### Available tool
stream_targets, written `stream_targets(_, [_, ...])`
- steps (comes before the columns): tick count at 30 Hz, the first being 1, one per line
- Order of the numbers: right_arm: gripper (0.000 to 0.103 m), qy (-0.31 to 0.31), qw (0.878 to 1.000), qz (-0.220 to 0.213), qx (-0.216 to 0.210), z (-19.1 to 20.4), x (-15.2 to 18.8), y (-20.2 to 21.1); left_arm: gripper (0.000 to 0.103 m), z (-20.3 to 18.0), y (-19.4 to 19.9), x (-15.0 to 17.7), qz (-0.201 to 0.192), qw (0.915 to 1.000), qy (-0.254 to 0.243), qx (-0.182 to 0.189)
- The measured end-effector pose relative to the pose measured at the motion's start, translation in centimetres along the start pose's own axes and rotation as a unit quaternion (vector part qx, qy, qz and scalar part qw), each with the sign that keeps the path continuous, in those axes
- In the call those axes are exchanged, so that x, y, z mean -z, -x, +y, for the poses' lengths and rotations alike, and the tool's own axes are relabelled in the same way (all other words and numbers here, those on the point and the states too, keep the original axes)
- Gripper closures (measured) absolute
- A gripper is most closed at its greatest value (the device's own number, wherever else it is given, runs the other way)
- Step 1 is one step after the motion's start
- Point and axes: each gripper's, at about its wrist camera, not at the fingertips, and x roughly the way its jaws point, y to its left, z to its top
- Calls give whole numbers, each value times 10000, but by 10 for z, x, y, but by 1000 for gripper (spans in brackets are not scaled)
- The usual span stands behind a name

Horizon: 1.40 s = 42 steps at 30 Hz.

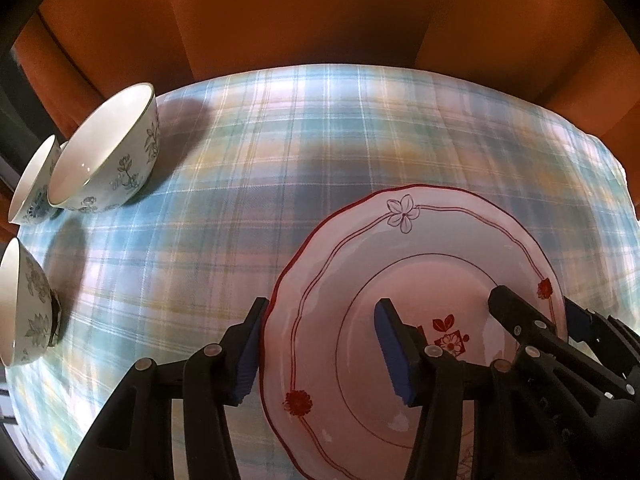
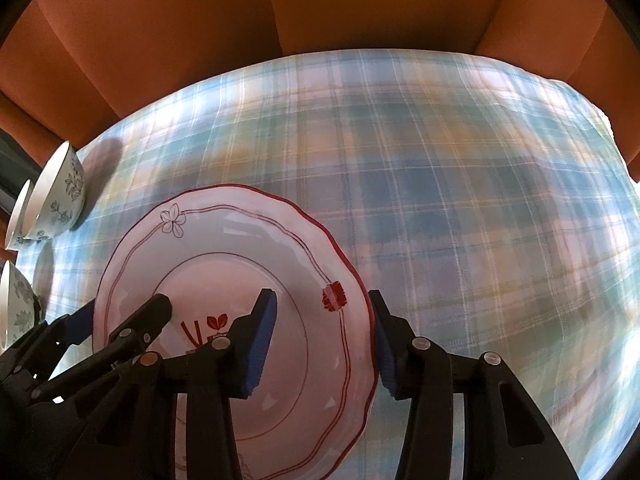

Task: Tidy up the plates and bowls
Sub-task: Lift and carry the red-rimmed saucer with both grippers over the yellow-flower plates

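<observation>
A white scalloped plate [image 1: 420,248] [image 2: 240,248] with a red rim and red flowers lies on the plaid tablecloth [image 1: 280,140]. My left gripper [image 1: 324,320] straddles its left rim: one blue pad sits against the outer edge and the other rests over the well, shut on the plate. On the opposite rim my right gripper [image 2: 322,300] grips the same way. Each gripper shows in the other's view, the right gripper [image 1: 534,304] and the left gripper [image 2: 124,308]. Three white bowls with blue-green flowers stand at the left: a large bowl [image 1: 104,152], one behind it [image 1: 32,184] and a nearer one [image 1: 24,304].
Orange upholstery [image 1: 300,12] rises behind the table's far edge. The tablecloth [image 2: 480,200] stretches out beyond and to the right of the plate. The bowls [image 2: 56,196] crowd the table's left edge.
</observation>
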Motion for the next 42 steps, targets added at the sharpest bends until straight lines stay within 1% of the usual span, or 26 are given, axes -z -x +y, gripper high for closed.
stream_targets(6, [53,-40,9999,-136,72,8,1,18,50,8,21,3,-153,9999,-20,67])
stream_targets(10, [53,-8,9993,-320,166,18,3,40,50,16,44,6,-298,9995,-45,135])
stream_targets(14, [53,51,9986,-449,266,30,9,61,50,25,64,13,-402,9990,-7,176])
stream_targets(18, [53,83,9980,-541,306,40,20,80,50,35,85,26,-477,9986,3,235])
stream_targets(21, [53,102,9974,-599,379,49,32,95,51,41,96,36,-507,9984,27,235])
stream_targets(23, [52,97,9967,-627,498,56,44,105,52,44,101,46,-499,9984,24,268])
stream_targets(31, [52,-133,9951,-614,765,66,96,132,52,49,123,87,-478,9968,-325,551])
stream_targets(36, [52,-315,9929,-560,996,67,129,145,52,47,127,110,-387,9950,-492,781])
stream_targets(42, [52,-420,9917,-481,1112,58,160,151,51,34,127,134,-280,9937,-658,859])
